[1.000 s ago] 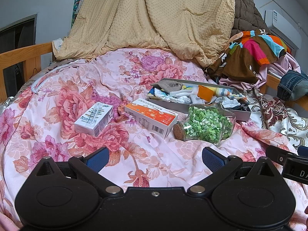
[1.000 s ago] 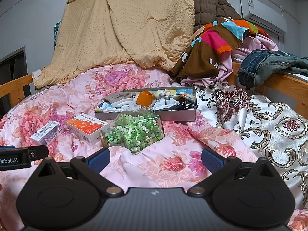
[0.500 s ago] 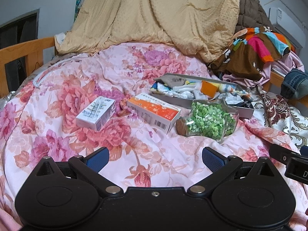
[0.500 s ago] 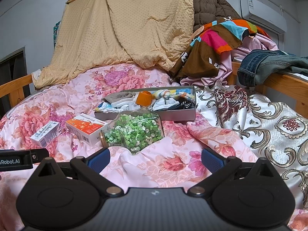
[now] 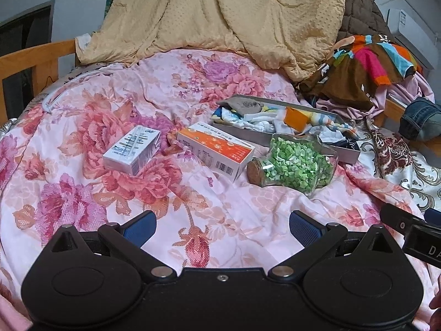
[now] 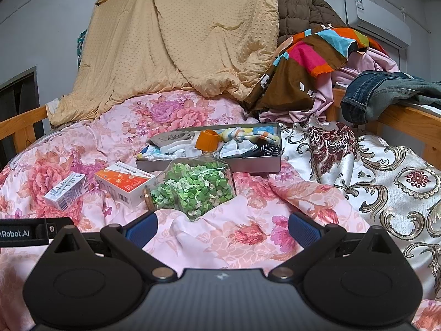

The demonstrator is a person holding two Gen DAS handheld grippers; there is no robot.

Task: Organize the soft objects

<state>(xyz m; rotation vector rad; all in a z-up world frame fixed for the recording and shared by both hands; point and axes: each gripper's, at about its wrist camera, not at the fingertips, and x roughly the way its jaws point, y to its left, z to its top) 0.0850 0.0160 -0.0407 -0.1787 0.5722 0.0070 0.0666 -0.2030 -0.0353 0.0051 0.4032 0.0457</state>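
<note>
A grey box (image 5: 343, 151) (image 6: 248, 164) full of socks and small cloths, with an orange item (image 5: 295, 118) (image 6: 207, 140) among them, lies mid-bed. In front of it rest a glass jar of green paper bits (image 5: 292, 164) (image 6: 193, 187), an orange-and-white carton (image 5: 217, 150) (image 6: 124, 180) and a white carton (image 5: 133, 149) (image 6: 64, 190). My left gripper (image 5: 222, 227) hovers open over the floral quilt, short of the cartons. My right gripper (image 6: 223, 227) is open too, just short of the jar. Nothing sits between either pair of fingers.
A tan blanket (image 5: 220, 13) (image 6: 179, 41) hangs at the bed's far end. Piled clothes (image 5: 366, 63) (image 6: 317, 55) and jeans (image 6: 386, 93) lie at the right. Wooden bed rails (image 5: 30, 58) (image 6: 399, 121) run along both sides. A gold-patterned sheet (image 6: 372, 171) covers the right part.
The left gripper's view has swung slightly leftward and tipped down, so the objects sit further right and lower. The right gripper has barely moved. Both stayed open.
</note>
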